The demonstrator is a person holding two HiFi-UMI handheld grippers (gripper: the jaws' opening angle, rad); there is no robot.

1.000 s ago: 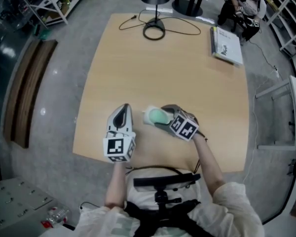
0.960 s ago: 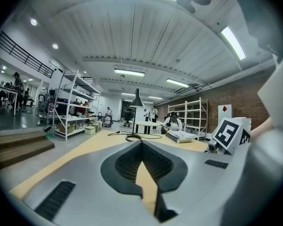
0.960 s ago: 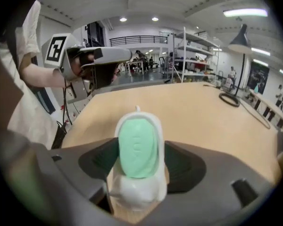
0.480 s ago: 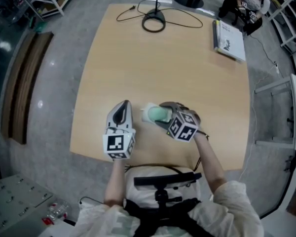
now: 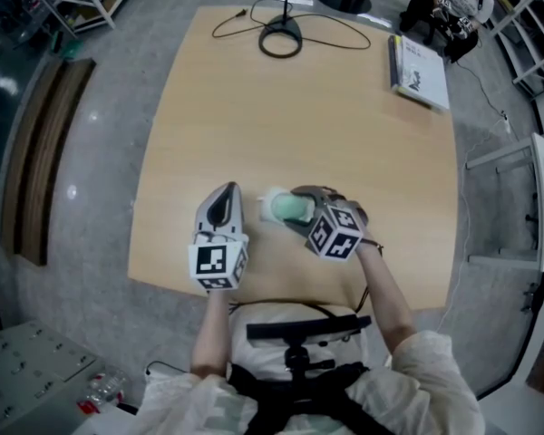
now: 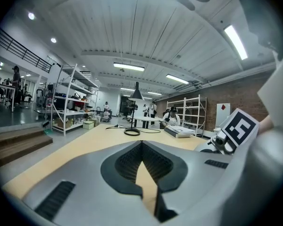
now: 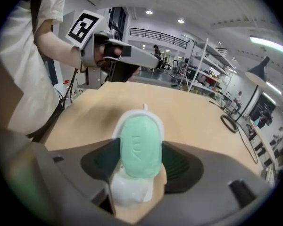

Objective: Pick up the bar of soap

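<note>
The right gripper's [image 7: 141,155] jaws have just been closing and are now pinching the long sides of a pale green oval bar of soap [image 7: 140,142]. The soap is sitting in a white plastic soap dish [image 7: 127,192] on the light wooden desk [image 5: 299,116], close to the near edge. Just to its left, the left gripper [image 6: 141,144] is pointing across the desk, its jaws clenched tip to tip on nothing. Farther out, a black round lamp base with a looping cable [image 5: 281,39] is standing at the far edge. A white book [image 5: 420,71] is lying at the far right corner.
</note>
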